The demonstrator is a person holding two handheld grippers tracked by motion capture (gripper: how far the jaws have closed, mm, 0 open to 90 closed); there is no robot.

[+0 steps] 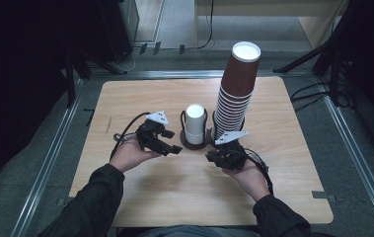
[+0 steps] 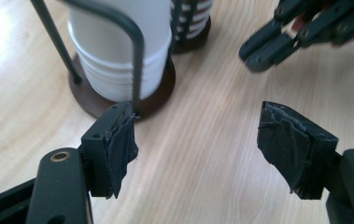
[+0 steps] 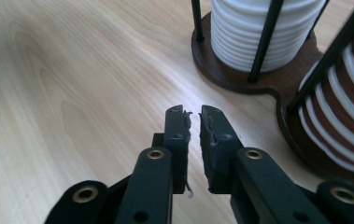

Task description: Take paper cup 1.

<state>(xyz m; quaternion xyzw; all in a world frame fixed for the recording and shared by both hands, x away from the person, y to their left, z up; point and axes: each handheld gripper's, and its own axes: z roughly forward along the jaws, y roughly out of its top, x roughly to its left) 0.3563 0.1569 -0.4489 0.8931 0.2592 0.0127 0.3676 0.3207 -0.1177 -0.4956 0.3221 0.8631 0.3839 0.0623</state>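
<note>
I see the left gripper (image 1: pixel 173 148) with jaws spread wide, empty, just near-left of the white cup stack (image 1: pixel 194 123); right gripper (image 1: pixel 210 157) pinched nearly closed, holding nothing, near-right of it; white stack sits in a wire holder (image 1: pixel 195 144) mid-table; tall brown cup stack (image 1: pixel 236 89) just right, leaning.

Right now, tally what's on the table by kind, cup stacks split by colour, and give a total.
White cup stack: 1
Brown cup stack: 1
Cup holder: 1, a double base with wire posts
Grippers: 2, left gripper and right gripper
Total: 5
</note>
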